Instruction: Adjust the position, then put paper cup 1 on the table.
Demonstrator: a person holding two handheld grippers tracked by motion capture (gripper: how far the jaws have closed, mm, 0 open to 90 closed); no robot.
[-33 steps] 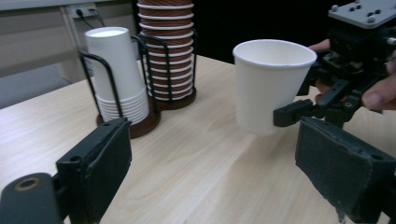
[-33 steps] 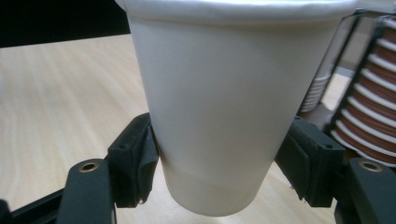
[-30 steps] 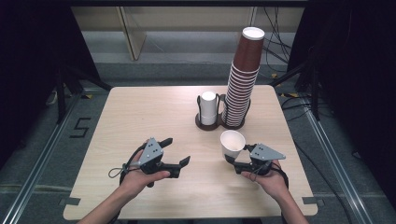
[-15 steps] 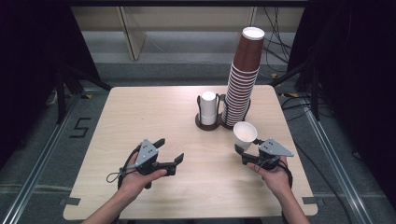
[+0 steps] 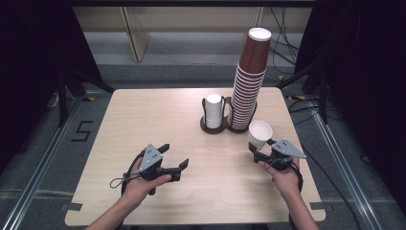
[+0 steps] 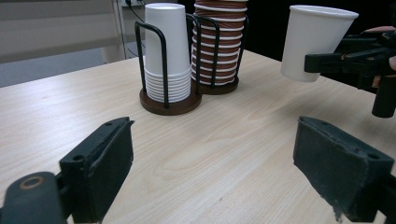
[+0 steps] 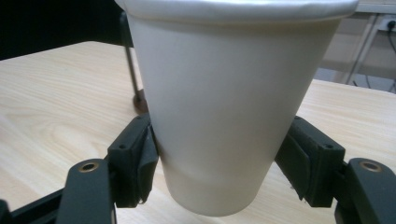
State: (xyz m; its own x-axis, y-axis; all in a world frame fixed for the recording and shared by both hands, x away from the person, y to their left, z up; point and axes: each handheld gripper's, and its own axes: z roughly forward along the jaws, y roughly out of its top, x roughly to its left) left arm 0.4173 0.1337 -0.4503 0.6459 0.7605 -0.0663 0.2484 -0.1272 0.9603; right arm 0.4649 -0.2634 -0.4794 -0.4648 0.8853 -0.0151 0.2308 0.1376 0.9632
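Bench (image 5: 158, 115) of pale wood carried a dark double-ring cup holder (image 5: 214, 125) toward its far right. One ring held a short stack of white cups (image 5: 213, 110); the ring beside it held a tall stack of brown cups (image 5: 249, 81), which leaned slightly and rose well above the white stack. The topmost brown cup showed a white interior at its rim.

Right tool (image 5: 258, 152) sat at the near right of the bench, held in the person's right hand (image 5: 283, 173). Its jaws were clamped on a single white paper cup (image 5: 260, 134), gripping it on the lower part of its wall from both sides. The cup was upright or tilted only slightly, mouth up, lifted clear of the bench, and sat just in front of the brown stack without touching it. In the right gripper view the cup (image 7: 233, 102) sat between the two black pads, with the bench visible beneath its base.

Left tool (image 5: 174, 158) was at the near left, held in the person's left hand (image 5: 139, 179), low over the bench and well apart from the holder. Its jaws were spread wide with nothing between them. In the left gripper view, bare bench lay between the two pads, and the holder with both stacks stood ahead; the other tool and its held cup (image 6: 315, 42) appeared at the upper right.
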